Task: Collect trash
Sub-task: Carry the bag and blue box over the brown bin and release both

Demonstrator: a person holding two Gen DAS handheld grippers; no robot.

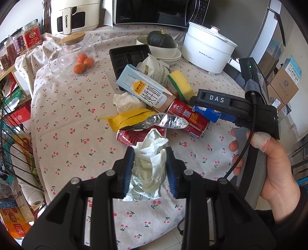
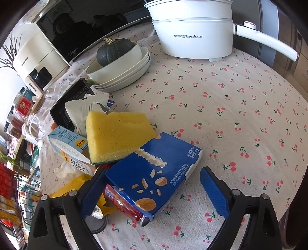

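Left tongs [image 1: 150, 167] grip a crumpled wrapper [image 1: 151, 163]; right tongs [image 2: 154, 192] gape around the blue biscuit box [image 2: 154, 177], which they probably must close on next.

Readable: "Midea" on microwave [image 1: 152, 11] at twelve o'clock; "CHANGHONG" on air fryer [image 1: 74, 16] at eleven; "Royalstar" on white pot [image 2: 194, 30]; "DAS" on right gripper [image 1: 216, 99] at three.
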